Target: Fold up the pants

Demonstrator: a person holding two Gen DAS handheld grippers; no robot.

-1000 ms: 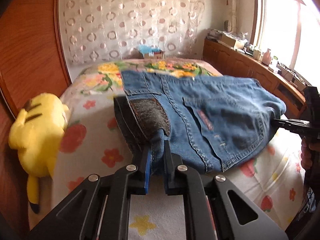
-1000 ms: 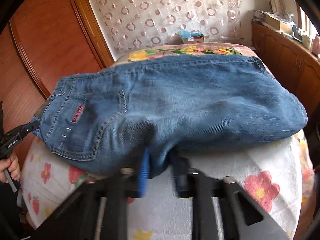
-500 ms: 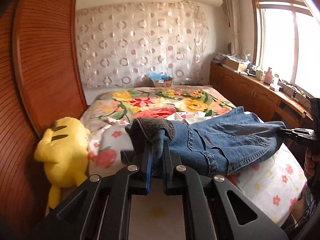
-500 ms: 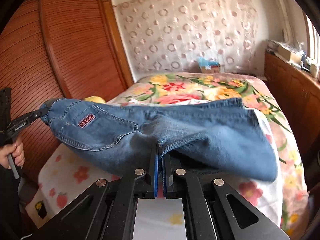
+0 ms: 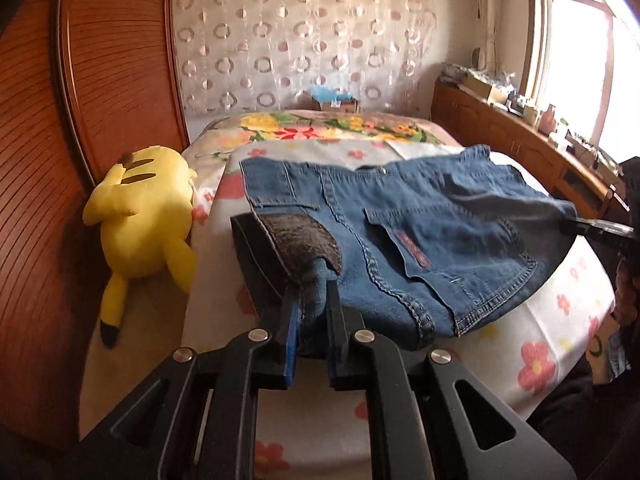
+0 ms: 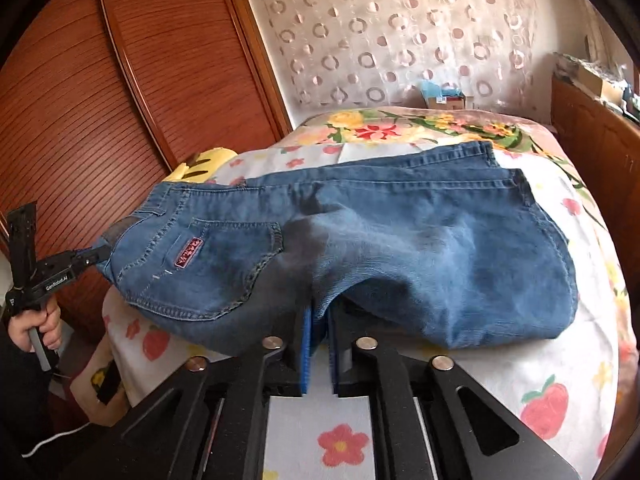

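Two handheld grippers pinch a pair of blue jeans over a bed spread with a flower-and-fruit print sheet, in a room with a reddish wooden wardrobe on one side and a circle-patterned curtain behind. Folded into a broad slab, the jeans lie mostly on the sheet, their long axis running across the bed from the wardrobe side toward the window side, with the waistband at the wardrobe end and the back pocket with its red label facing up. At that end the left gripper has its jaws pressed on a bunched waistband corner beside a dark patch; they have just been easing slightly apart, with the denim between them. Along the near edge of the jeans the right gripper clamps a fold of cloth lifted off the sheet; its jaws too have just been opening a little, denim between the blue pads. A person's hand grips the left tool's handle. Smaller, a yellow plush toy lies beside the bed against the wardrobe.
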